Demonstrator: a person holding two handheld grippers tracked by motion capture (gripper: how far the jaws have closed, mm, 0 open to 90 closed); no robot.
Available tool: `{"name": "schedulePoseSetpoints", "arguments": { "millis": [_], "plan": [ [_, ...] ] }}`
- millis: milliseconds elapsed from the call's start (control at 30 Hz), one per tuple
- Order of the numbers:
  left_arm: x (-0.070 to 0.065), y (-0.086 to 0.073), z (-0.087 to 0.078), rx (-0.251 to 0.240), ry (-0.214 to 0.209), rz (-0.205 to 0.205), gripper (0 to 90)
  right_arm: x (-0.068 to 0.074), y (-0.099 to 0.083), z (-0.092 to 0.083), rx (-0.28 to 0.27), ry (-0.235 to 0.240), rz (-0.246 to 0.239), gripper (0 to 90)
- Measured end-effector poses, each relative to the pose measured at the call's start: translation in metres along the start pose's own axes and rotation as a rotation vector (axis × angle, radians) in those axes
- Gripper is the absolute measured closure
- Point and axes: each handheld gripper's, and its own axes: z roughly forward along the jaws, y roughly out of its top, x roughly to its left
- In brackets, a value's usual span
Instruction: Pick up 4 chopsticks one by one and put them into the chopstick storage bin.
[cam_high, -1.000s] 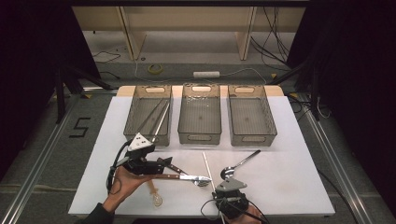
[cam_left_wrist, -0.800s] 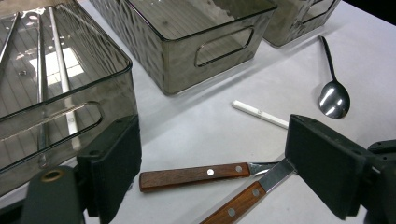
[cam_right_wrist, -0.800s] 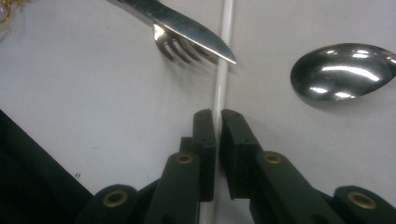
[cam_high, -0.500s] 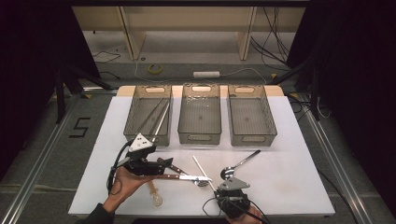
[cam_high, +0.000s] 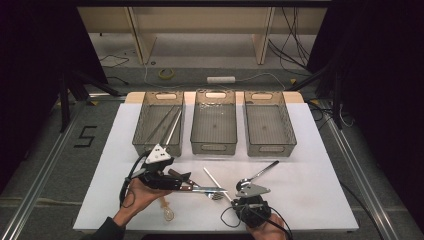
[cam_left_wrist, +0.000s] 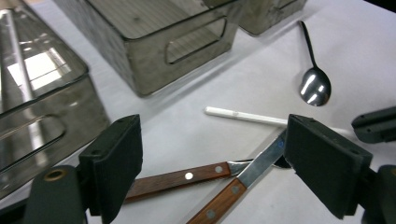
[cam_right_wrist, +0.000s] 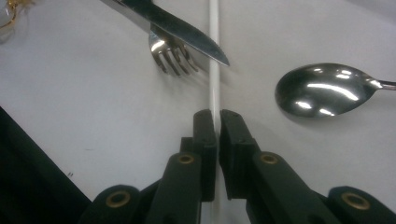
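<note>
White tabletop before you, your right gripper clamped onto the white stick, your left gripper spread wide, empty, over the wood-handled knife and fork.

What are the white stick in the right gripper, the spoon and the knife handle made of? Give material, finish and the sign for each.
White stick: probably plastic, possibly coated wood; uniform matte white, thin and straight.
Spoon: metal, likely polished steel; its bowl mirrors bright highlights.
Knife handle: wood, reddish brown with visible grain and a light sheen, fixed by pale metal rivets; the blade beyond it looks like bright steel.
</note>
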Motion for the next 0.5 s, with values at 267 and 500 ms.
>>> {"name": "schedulePoseSetpoints", "arguments": {
  "millis": [267, 500],
  "plan": [
    [-0.019, 0.006, 0.019, 0.049, -0.076, 0.084, 20.9, -0.009, 0.005, -0.001, 0.037, 0.004, -0.05, 86.1],
    [-0.033, 0.01, 0.038, 0.099, -0.116, 0.144, 21.7, -0.016, 0.008, -0.003, 0.055, 0.008, -0.072, 86.1]
  ]
}}
